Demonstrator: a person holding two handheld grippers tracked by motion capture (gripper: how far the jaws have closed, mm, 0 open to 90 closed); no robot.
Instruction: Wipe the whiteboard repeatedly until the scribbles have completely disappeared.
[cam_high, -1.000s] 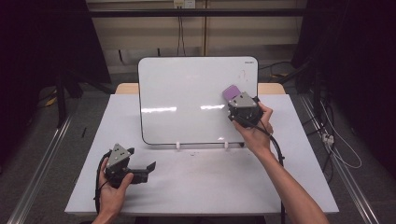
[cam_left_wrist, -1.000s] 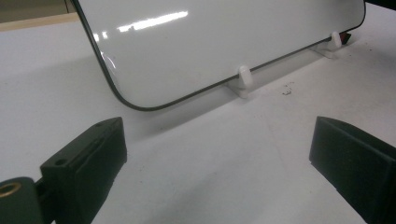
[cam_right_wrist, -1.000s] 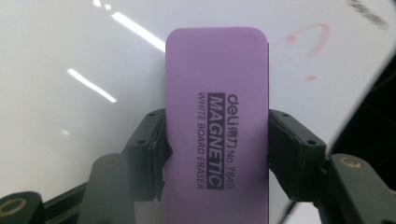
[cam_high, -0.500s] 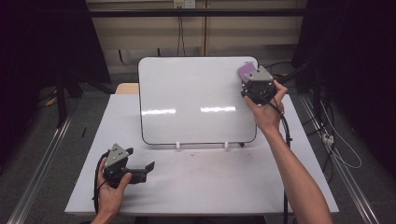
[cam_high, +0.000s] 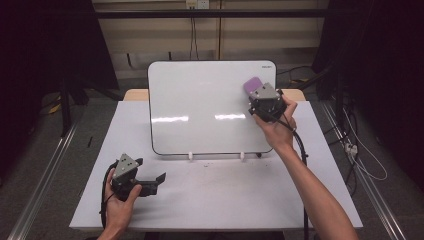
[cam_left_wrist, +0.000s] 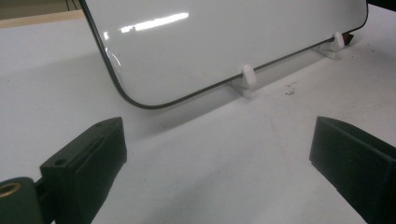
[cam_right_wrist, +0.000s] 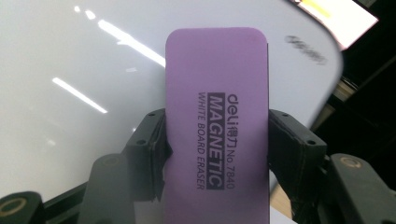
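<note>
White surface (cam_high: 215, 200) carries upright whiteboard (cam_high: 210, 107); right claw (cam_high: 256, 91) clamps purple eraser (cam_high: 253, 85) against board's top right corner, wiping likely underway; next sweep needs steady contact; left claw (cam_high: 152, 182) open, idle near front left edge.

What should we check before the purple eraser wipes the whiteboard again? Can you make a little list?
1. Eraser held tight: ok, the right gripper has both jaws pressed on its sides.
2. Eraser at the whiteboard: ok, it sits near the upper right corner; whether it touches, cannot tell.
3. Whiteboard standing in its white feet: ok, it leans upright on the table.
4. Marks left to wipe: the board looks clean, apart from light glare.
5. Left gripper out of the way: ok, open, low near the table's front left.
</note>
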